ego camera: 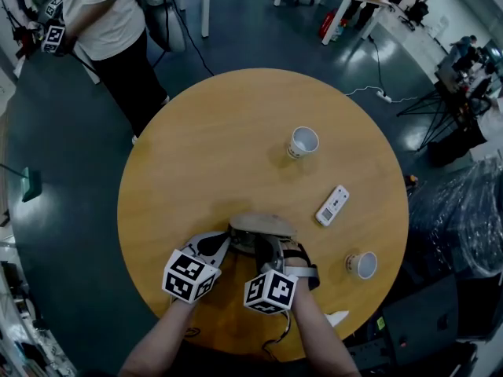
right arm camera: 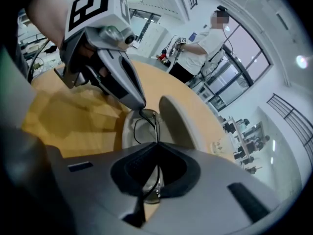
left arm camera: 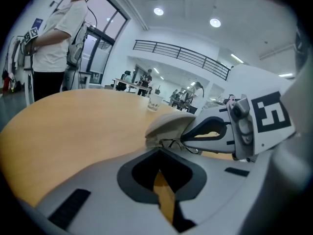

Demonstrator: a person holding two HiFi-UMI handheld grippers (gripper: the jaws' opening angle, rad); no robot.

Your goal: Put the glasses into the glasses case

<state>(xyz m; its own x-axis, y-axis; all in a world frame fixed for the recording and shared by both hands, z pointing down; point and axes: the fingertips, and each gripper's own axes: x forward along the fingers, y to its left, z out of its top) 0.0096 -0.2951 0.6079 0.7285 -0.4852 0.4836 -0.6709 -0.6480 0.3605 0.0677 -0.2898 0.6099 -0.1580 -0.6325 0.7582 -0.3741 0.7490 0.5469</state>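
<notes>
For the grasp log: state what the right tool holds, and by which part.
Right tool pinches the glasses by the thin wire frame, at the open glasses case.

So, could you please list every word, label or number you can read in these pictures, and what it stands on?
No text here is legible.
White remote: dark markings at one end, too small to read.
Paper cup: print on its side, too blurred to read.
Marker cubes: black-and-white square patterns only, no words.
</notes>
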